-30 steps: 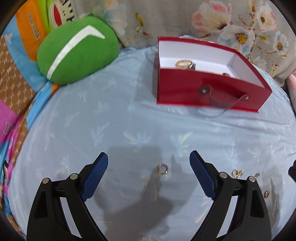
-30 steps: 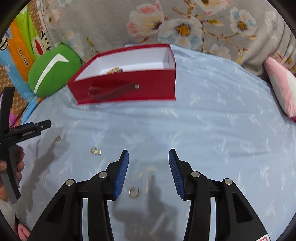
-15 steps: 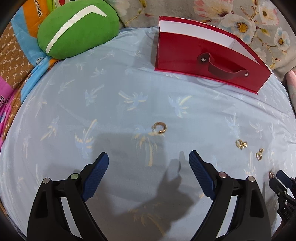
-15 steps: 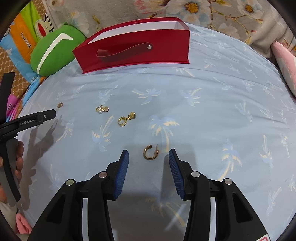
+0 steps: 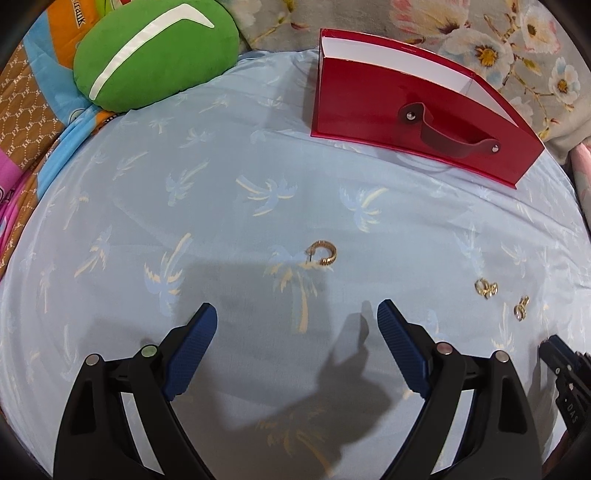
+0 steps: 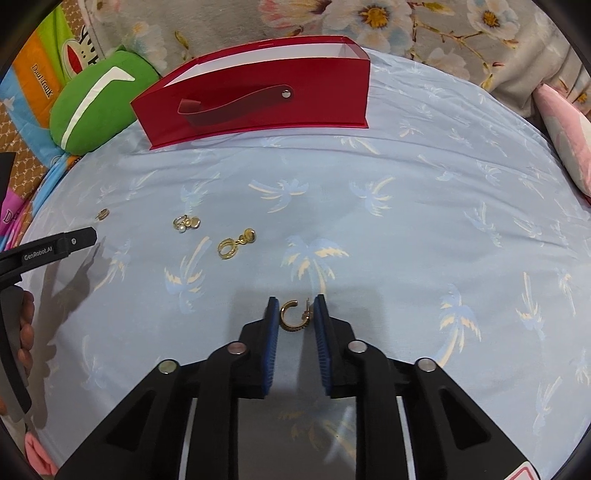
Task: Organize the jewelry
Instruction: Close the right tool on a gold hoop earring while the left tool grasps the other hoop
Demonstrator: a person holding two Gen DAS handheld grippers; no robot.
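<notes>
A red box (image 5: 413, 122) with a strap handle stands at the far side of the light blue sheet; it also shows in the right wrist view (image 6: 258, 107). My left gripper (image 5: 297, 325) is open and empty, a gold hoop earring (image 5: 324, 253) lying ahead of it. My right gripper (image 6: 295, 308) is low on the sheet, its jaws narrowed around another gold hoop earring (image 6: 293, 315) with small gaps on both sides. More gold earrings lie on the sheet (image 6: 236, 243), (image 6: 186, 222), (image 6: 102, 213), (image 5: 487, 288), (image 5: 521, 307).
A green cushion (image 5: 155, 51) lies at the far left, also in the right wrist view (image 6: 99, 99). A floral blanket (image 6: 406, 22) runs behind the box. A pink pillow (image 6: 565, 129) lies at the right edge. The left gripper's tip (image 6: 55, 247) shows at the left.
My right gripper has come down over the hoop earring and its jaws have narrowed around it. My left gripper has lowered and stays open, and the box interior is out of sight.
</notes>
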